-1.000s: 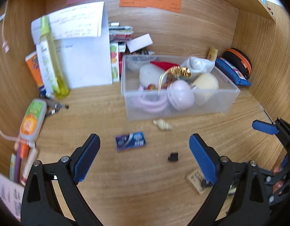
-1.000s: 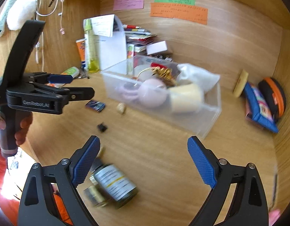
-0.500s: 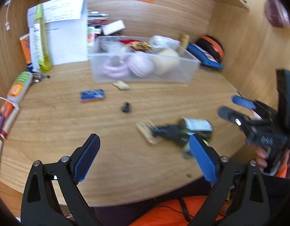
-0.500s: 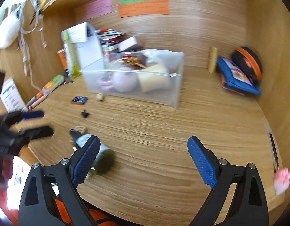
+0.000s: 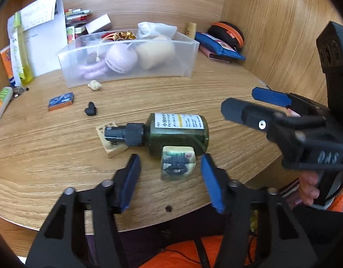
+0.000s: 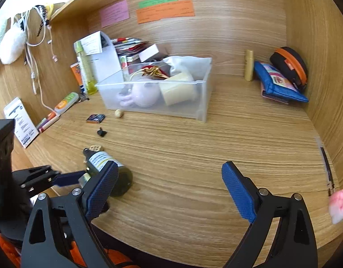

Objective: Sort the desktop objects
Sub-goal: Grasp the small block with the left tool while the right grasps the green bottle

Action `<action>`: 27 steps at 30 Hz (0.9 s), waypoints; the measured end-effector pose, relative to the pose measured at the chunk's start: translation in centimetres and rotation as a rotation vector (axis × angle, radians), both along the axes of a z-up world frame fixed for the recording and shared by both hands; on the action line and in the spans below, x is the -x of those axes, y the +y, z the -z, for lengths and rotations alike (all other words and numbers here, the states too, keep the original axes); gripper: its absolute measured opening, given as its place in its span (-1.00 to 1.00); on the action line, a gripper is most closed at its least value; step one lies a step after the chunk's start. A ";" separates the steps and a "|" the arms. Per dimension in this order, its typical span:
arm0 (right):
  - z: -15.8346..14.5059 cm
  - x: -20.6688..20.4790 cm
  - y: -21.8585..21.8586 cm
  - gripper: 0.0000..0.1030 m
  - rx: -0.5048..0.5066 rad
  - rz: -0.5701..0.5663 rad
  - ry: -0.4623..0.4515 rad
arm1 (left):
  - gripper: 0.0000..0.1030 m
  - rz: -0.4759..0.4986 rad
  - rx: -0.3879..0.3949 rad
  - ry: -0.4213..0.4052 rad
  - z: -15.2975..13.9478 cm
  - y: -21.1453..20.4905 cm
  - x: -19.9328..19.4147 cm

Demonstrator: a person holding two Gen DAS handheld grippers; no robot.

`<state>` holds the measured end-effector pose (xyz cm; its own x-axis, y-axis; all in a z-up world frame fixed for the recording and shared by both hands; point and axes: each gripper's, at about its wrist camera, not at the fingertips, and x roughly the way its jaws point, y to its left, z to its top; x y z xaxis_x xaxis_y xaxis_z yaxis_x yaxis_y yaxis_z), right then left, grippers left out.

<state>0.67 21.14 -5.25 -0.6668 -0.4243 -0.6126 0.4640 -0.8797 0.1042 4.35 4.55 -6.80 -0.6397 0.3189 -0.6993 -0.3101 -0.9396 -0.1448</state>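
Left fingers (image 5: 131,178) closing around a tile (image 5: 177,165) on the wooden desk (image 5: 48,156).

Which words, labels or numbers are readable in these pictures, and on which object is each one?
"PET": on the white label of the green bottle; the other lines of that label are too small to read.
Wall notes: handwriting, too blurred to read.
Folded white paper: writing too small to read.
Small blue box: print blurred.
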 end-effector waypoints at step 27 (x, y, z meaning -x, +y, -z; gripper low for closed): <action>3.6 -0.2 -7.8 0.69 -0.013 -0.164 -0.096 | -0.54 -0.159 -0.078 0.069 -2.1 -9.5 -0.6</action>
<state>0.89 13.35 -8.83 -0.5273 -0.5139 -0.6766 0.5895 -0.7948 0.1441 4.96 -4.91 -4.75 -0.7321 0.2611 -0.6292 -0.1699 -0.9644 -0.2025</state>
